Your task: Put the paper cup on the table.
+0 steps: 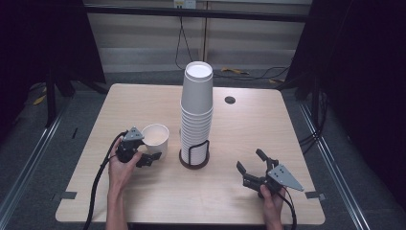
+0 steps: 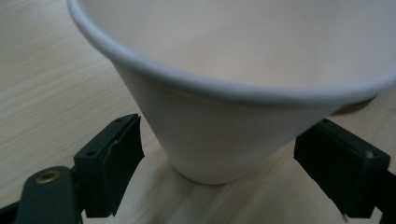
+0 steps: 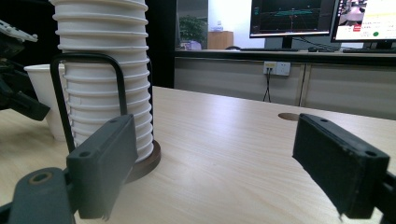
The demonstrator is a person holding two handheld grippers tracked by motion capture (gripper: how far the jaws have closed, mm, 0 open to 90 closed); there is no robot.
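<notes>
Cup (image 1: 155,139) sits at 9 o'clock of the stack (image 1: 196,110), between my left gripper's (image 1: 151,158) open jaws, not pinched yet. I'd squeeze gently, low on the wall, so it won't crush. Right gripper (image 1: 250,159) sits open at 4 o'clock.

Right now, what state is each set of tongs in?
Left tongs: open, paper cup between them, ungripped.
Right tongs: open, empty.

One loose cup (image 1: 155,135), one cup stack (image 1: 197,110) in one holder (image 1: 194,158), two grippers, one table (image 1: 249,191).
</notes>
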